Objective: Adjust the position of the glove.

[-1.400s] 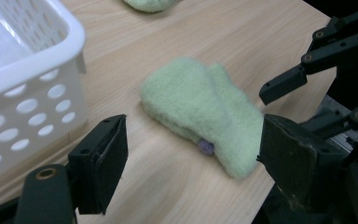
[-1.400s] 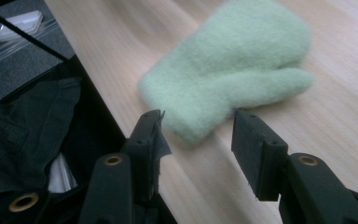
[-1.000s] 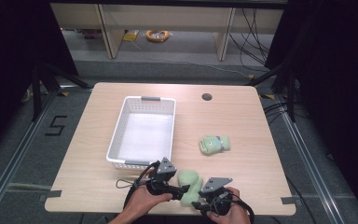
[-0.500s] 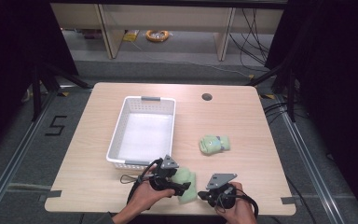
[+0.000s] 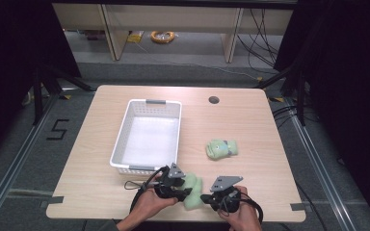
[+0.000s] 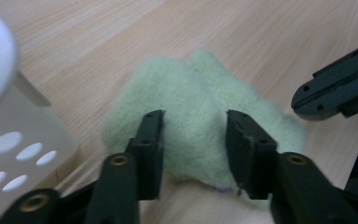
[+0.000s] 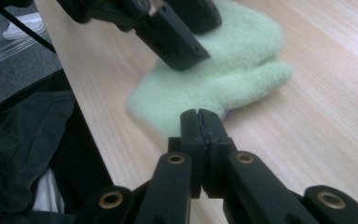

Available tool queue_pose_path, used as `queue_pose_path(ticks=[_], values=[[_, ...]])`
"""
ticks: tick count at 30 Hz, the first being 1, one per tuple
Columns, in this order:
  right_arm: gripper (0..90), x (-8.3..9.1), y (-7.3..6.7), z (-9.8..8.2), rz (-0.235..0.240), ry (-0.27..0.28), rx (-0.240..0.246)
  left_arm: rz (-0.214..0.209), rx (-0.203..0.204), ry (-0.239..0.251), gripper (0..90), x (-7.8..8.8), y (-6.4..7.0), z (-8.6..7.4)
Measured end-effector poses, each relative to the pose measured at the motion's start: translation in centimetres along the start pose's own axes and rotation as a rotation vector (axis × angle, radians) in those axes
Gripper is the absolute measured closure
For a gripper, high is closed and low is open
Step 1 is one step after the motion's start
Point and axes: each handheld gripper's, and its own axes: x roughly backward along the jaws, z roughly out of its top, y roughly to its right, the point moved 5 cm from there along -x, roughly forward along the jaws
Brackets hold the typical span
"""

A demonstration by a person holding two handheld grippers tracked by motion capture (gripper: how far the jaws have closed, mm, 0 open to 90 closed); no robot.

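Note:
A light-green fleece mitten [image 5: 193,191] lies flat near the table's front edge. My left gripper [image 5: 185,190] sits on it, jaws pinched around a raised fold of the mitten [image 6: 196,88]; the fold fills the gap of the left gripper [image 6: 193,123]. My right gripper [image 5: 204,198] is just right of the mitten, jaws pressed together with nothing between them. In the right gripper view the right gripper [image 7: 199,116] stops short of the mitten [image 7: 233,70], and the left gripper [image 7: 177,42] presses on it from above. A second green roll [image 5: 221,148] lies farther right.
A white perforated basket [image 5: 125,130] stands left of centre, its front corner [image 6: 9,121] close beside my left gripper. A round cable hole [image 5: 214,100] is at the back. The table's front edge runs just under both hands.
My right gripper has drawn slightly right, off the mitten's edge. The left gripper stays on the mitten, which has barely shifted.

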Motion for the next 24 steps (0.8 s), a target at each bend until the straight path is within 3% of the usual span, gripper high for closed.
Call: queue_pose_path(ticks=[3, 5, 9, 11, 14, 16, 21, 22, 23, 24], values=[[90.0, 0.0, -0.1, 0.3, 0.001, 0.008, 0.019, -0.001, -0.016, -0.017, 69.5, -0.1, 0.0, -0.1], [90.0, 0.0, -0.6, 0.6, 0.027, 0.01, 0.017, -0.008, 0.01, -0.014, 74.1, -0.2, 0.0, -0.1], [90.0, -1.2, -1.5, 1.0, 0.053, 0.001, 0.057, -0.029, 0.015, -0.021, 79.0, -0.1, 0.0, -0.2], [90.0, -1.7, -1.4, 0.9, 0.039, -0.029, 0.076, -0.039, 0.036, -0.008, 79.6, -0.1, 0.2, -0.3], [90.0, -1.8, -1.1, 0.7, 0.041, -0.05, 0.055, -0.043, 0.041, -0.017, 80.0, 0.2, 0.3, -0.6], [90.0, -1.3, -0.8, 0.4, 0.005, -0.087, 0.057, -0.078, 0.075, -0.009, 80.4, 0.4, 1.0, -0.8], [90.0, -0.4, 0.6, -0.6, -0.021, -0.116, 0.062, -0.111, 0.049, -0.029, 80.7, 0.6, 2.2, -1.1], [90.0, -0.3, 1.0, -0.7, -0.032, -0.119, 0.066, -0.118, 0.065, -0.023, 80.7, 0.4, 2.5, -1.1], [90.0, 0.0, 1.6, -1.2, -0.032, -0.108, 0.03, -0.124, 0.07, -0.017, 80.8, 0.3, 2.6, -1.0], [90.0, 0.0, 1.6, -1.2, -0.032, -0.108, 0.03, -0.12, 0.095, -0.011, 80.8, 0.2, 2.6, -0.9]])
